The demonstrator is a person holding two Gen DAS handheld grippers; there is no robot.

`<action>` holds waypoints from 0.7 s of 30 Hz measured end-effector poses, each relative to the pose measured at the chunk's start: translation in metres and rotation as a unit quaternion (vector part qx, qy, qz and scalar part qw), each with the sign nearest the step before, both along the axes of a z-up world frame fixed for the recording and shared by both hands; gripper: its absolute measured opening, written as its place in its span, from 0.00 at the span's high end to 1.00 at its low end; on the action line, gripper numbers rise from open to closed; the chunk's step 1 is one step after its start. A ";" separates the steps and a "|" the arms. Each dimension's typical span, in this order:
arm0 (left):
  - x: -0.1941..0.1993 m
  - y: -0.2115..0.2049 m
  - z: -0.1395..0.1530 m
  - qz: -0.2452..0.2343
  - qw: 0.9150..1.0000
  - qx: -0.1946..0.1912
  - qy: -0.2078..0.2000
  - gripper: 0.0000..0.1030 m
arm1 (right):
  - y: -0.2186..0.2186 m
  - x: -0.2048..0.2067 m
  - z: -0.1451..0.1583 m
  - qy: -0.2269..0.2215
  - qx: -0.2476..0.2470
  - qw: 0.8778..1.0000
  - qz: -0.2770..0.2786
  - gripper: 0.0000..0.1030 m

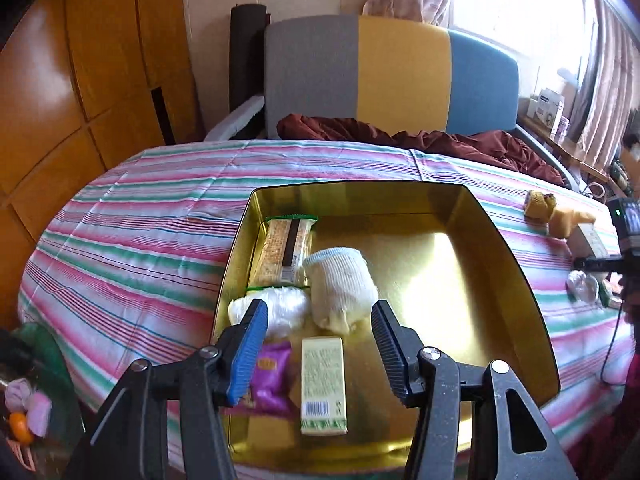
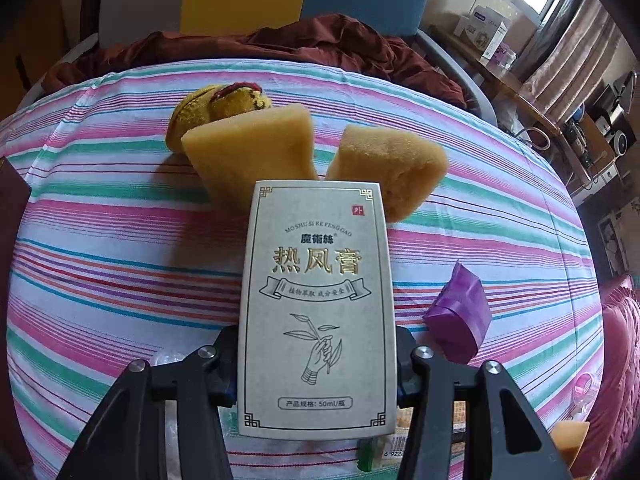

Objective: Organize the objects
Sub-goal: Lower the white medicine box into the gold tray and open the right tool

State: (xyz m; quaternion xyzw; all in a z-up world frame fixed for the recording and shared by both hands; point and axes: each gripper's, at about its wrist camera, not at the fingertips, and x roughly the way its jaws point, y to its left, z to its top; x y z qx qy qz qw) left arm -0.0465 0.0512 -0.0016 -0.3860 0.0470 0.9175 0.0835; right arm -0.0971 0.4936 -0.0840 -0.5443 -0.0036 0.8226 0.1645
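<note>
Striped bedspread [image 1: 132, 216] carrying a gold tin tray [image 1: 516, 280], loose items beside it.

Tray contents, left side: wrapped snack bar [image 1: 286, 252] at the far edge, rolled white sock [image 1: 340, 288] beside it, white wad [image 1: 280, 310], purple packet [image 1: 272, 376] and pale green box [image 1: 323, 384] at the near edge. Left gripper [image 1: 320, 356] hangs above these, jaws parted, nothing between them. Right gripper [image 2: 316, 364] is clamped on a grey carton [image 2: 316, 304]; beyond it lie two yellow sponges [image 2: 256, 152], a yellow knit item [image 2: 216, 108], and a purple wrapper [image 2: 460, 320].
</note>
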 end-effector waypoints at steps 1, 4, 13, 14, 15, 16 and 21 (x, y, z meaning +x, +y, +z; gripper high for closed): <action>0.004 0.001 -0.001 -0.001 1.000 -0.002 0.004 0.47 | 0.002 0.001 0.002 0.005 0.001 1.000 -0.006 0.49; 0.014 0.003 -0.004 -0.004 1.000 -0.009 0.008 0.47 | 0.006 0.003 0.007 0.018 0.007 1.000 -0.016 0.49; 0.026 -0.004 -0.010 -0.005 1.000 -0.006 0.000 0.47 | 0.010 0.011 0.037 0.081 0.001 0.996 -0.037 0.49; 0.027 -0.005 -0.010 -0.005 1.000 -0.008 0.003 0.47 | 0.010 0.012 0.042 0.086 0.001 0.996 -0.039 0.49; 0.027 -0.006 -0.010 -0.004 1.000 -0.009 0.005 0.47 | 0.007 0.014 0.048 0.090 -0.004 0.995 -0.038 0.49; 0.027 -0.008 -0.010 -0.004 1.000 -0.008 0.005 0.46 | 0.001 0.018 0.055 0.095 -0.011 0.995 -0.036 0.49; 0.026 -0.015 -0.010 -0.010 1.000 -0.008 0.004 0.43 | -0.042 0.018 0.088 0.102 -0.024 0.994 0.008 0.49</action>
